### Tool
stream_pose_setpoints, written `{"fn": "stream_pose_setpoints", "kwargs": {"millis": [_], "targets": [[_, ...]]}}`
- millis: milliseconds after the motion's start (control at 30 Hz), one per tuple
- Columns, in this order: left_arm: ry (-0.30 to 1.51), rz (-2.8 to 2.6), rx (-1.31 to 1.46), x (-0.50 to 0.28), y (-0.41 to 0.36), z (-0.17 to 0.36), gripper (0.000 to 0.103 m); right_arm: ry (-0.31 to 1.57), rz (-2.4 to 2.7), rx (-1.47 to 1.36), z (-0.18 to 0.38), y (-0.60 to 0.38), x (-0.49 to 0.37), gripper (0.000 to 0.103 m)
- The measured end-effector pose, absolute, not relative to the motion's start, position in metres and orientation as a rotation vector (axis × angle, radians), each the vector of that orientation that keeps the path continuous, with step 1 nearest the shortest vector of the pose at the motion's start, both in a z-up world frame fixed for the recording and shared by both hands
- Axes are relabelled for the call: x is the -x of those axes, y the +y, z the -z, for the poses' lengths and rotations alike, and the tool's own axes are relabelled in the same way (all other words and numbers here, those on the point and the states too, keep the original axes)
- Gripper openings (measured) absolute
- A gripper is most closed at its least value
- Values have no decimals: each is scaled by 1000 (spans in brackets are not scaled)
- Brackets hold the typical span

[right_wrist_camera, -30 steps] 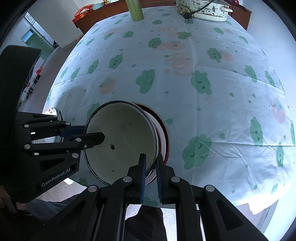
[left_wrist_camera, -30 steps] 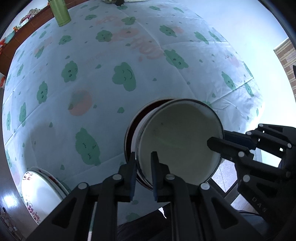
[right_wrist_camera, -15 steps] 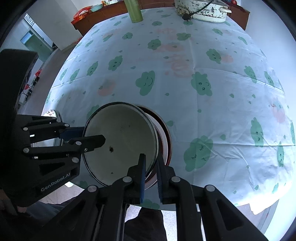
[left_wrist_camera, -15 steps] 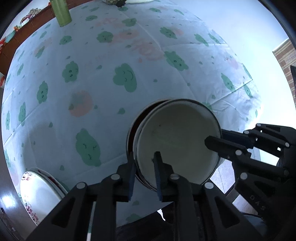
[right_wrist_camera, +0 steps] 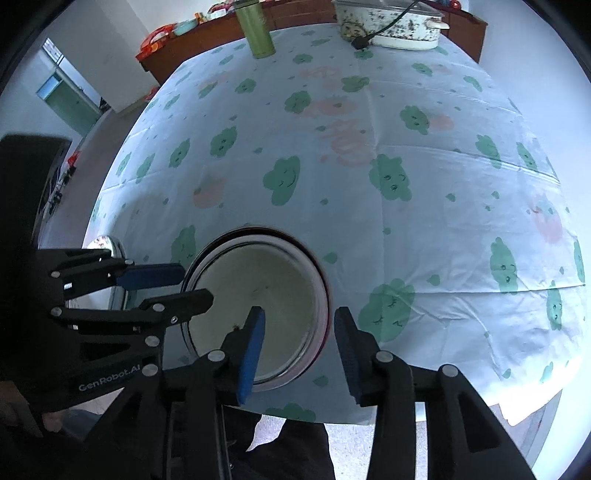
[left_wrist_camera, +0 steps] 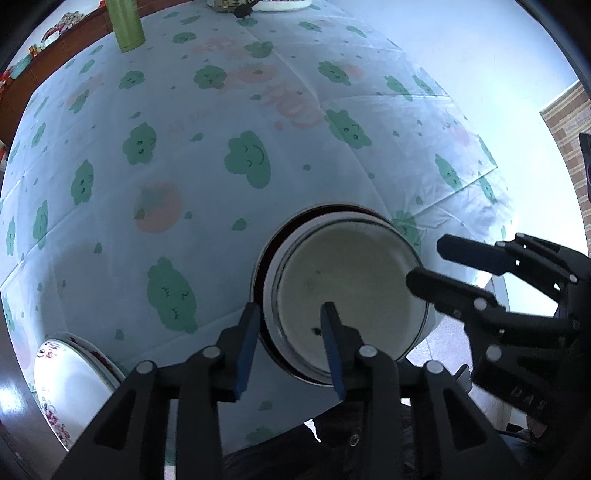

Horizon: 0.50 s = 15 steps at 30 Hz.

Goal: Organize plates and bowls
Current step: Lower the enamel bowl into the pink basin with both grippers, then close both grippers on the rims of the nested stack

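Over the table's near edge, the left gripper (left_wrist_camera: 290,345) and right gripper (right_wrist_camera: 299,345) are both opening, each straddling an opposite side of the cream enamel bowl's (left_wrist_camera: 347,295) rim, pads clear of it. That bowl sits nested in a red-rimmed bowl (left_wrist_camera: 263,266) on the cloud-print tablecloth (left_wrist_camera: 221,184). A flowered plate (left_wrist_camera: 70,380) lies toward the near left corner. A green bottle (right_wrist_camera: 256,33) and speckled cooker (right_wrist_camera: 391,22) stand along the far edge.

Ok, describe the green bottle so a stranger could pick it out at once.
Start at the cloud-print tablecloth and look to its far edge, by the wooden sideboard. The green bottle stands upright there, left of the speckled white pot: it is the only tall, plain green cylinder on the table.
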<state>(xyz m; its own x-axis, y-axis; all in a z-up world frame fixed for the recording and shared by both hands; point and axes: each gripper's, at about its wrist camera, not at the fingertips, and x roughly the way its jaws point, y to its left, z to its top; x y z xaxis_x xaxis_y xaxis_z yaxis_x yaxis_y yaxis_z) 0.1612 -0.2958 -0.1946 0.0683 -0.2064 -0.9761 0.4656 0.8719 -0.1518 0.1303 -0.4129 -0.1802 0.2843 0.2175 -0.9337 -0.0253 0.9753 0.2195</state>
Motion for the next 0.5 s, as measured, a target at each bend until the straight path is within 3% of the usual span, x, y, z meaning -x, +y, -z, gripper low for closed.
{"fn": "stream_pose_setpoints", "kwargs": {"millis": [133,500], "targets": [[1423,495,-217,-161,-292,198,42,1281,-158,-181,183,-415,-130,42],[1443,474,-207,-160,-286,208,45,1310,-166,-203,195,-415,-128,42]]}}
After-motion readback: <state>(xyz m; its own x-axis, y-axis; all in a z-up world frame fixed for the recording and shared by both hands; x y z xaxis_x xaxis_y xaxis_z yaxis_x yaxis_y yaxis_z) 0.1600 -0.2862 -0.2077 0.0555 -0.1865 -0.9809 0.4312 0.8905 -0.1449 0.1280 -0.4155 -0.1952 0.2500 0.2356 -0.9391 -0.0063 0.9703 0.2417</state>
